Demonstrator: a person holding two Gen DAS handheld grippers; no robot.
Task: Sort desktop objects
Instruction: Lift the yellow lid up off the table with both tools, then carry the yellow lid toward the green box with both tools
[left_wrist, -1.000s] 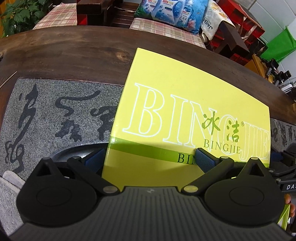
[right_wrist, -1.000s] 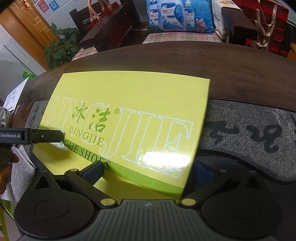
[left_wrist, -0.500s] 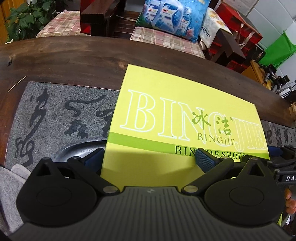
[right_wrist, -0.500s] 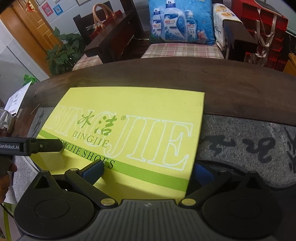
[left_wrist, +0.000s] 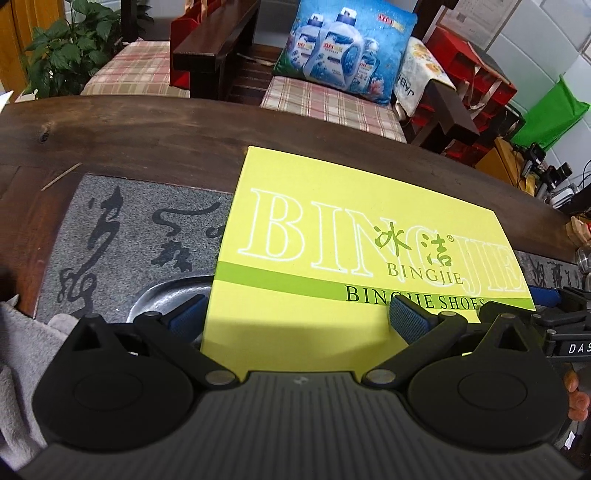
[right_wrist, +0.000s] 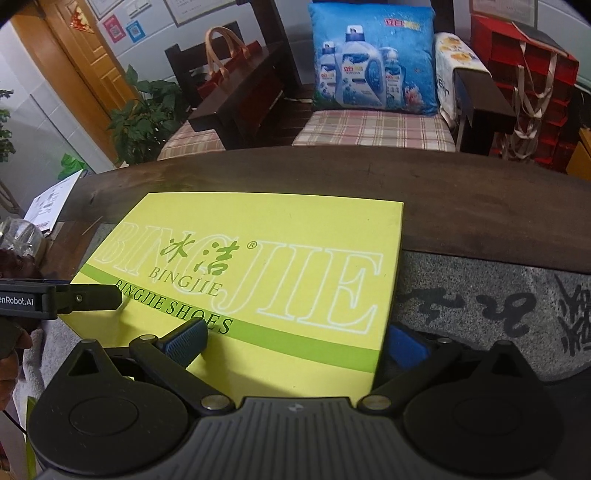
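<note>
Left wrist view: we see both grippers spread wide — left gripper (left_wrist: 299, 317), right gripper (right_wrist: 295, 341) — straddling the yellow lid's (left_wrist: 354, 236) corners.

One yellow-green shoebox lid (left_wrist: 354, 266) lies between and ahead of the fingers. Two grippers: the left gripper (left_wrist: 299, 317) and the right gripper (right_wrist: 295, 341), each with two blue-padded fingers. One grey stone slab (left_wrist: 122, 236) under and beside the fingers. One blue cushion (right_wrist: 373, 59) far ahead of the fingertips, printed with three bottles. Two plaid seat pads (right_wrist: 373, 131) beyond the fingers. One potted plant (left_wrist: 70, 51) far off, left of the left gripper's fingers
</note>
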